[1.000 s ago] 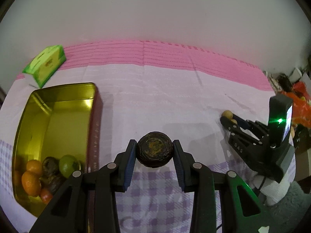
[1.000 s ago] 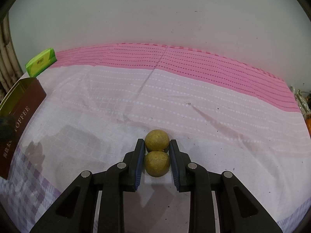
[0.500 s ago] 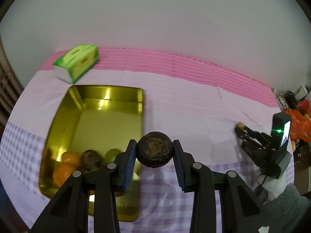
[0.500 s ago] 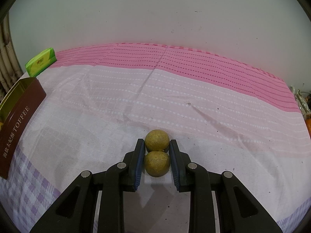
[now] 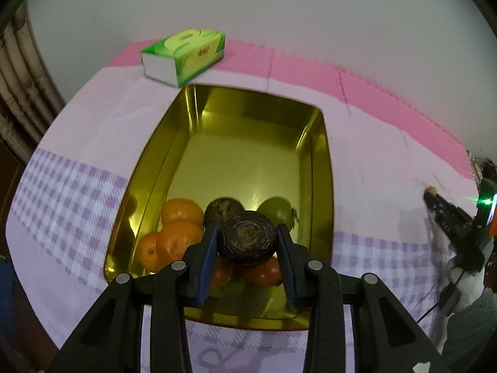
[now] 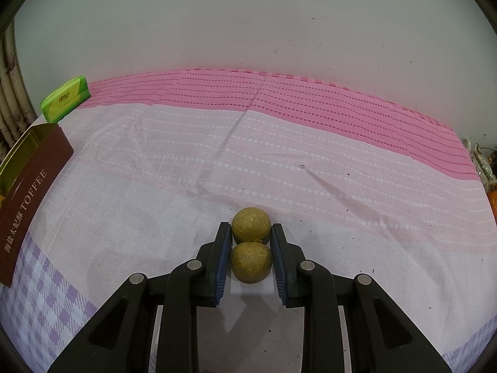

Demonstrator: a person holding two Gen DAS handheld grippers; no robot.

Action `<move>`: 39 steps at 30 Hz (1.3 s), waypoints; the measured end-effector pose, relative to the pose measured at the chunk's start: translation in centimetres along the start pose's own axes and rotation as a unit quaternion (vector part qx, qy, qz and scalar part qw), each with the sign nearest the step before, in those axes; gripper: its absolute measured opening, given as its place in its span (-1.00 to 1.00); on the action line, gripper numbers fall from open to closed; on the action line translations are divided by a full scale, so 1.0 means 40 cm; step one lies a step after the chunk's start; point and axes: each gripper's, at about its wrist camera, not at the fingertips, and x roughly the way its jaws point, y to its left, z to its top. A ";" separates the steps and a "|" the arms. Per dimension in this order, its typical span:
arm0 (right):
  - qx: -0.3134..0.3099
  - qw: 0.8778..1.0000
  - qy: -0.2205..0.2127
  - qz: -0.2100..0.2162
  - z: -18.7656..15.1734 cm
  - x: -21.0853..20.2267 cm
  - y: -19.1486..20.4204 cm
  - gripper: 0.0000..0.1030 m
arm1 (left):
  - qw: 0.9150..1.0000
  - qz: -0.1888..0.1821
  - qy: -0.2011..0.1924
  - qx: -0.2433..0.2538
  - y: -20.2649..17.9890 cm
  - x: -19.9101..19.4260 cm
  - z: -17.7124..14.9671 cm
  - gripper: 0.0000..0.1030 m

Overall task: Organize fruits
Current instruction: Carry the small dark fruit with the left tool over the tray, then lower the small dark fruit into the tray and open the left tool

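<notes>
Only the left claw (image 5: 247,242) view shows the tin's (image 5: 323,168) inside, claw clamping a dark fruit (image 5: 247,238)

Dark wrinkled fruit (image 5: 247,239) above gold tin (image 5: 248,124); two tan fruits (image 6: 251,248) on cloth.

Plain grey-white wall (image 6: 248,25) behind; pink-and-lilac cloth (image 6: 310,155) covers the table.

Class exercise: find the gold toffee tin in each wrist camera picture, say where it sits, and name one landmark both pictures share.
Left wrist view: the gold toffee tin fills the centre, open, fruit at its near end.
Right wrist view: only its brown lettered side wall shows, at the far left edge.
Shared landmark: the green tissue box, beyond the tin.
</notes>
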 end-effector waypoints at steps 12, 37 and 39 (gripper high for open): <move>0.000 1.000 0.000 -0.001 -0.002 0.002 0.001 -0.48 | 1.000 0.007 0.008 0.006 0.003 0.023 -0.011 -0.35; 0.006 1.000 0.001 0.001 -0.004 0.004 -0.003 -0.47 | 1.000 -0.009 0.009 0.005 0.014 0.030 -0.022 -0.35; 0.006 1.000 0.001 0.001 -0.004 0.003 -0.004 -0.47 | 1.000 -0.009 0.005 0.007 0.012 0.023 -0.022 -0.34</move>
